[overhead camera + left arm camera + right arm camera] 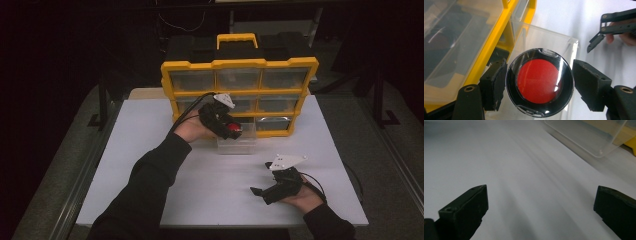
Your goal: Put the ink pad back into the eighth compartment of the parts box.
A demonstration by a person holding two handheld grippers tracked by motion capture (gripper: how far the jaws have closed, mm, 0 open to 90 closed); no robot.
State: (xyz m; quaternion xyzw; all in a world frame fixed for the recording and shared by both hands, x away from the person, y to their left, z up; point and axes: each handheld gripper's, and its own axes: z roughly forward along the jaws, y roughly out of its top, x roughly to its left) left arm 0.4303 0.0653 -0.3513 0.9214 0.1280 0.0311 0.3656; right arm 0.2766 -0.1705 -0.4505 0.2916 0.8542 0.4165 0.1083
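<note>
The left tongs pinch a round, flat black case with a clear glossy lid and a red disc inside, one jaw on each side of its rim, above the clear plastic drawer that stands pulled out on the white desk in front of the yellow organiser cabinet with clear drawers at the desk's far edge. In the high view the case hangs over the drawer, near the cabinet's bottom row.

The case looks light and rigid, but its rim is smooth and curved, so it may slip or pivot between flat pads; holding it across the full width, as now, seems safest. The lid is likely to scratch or pop open if squeezed hard.

The right tongs are spread wide with nothing between the jaws, low over the desk near its near right corner.
</note>
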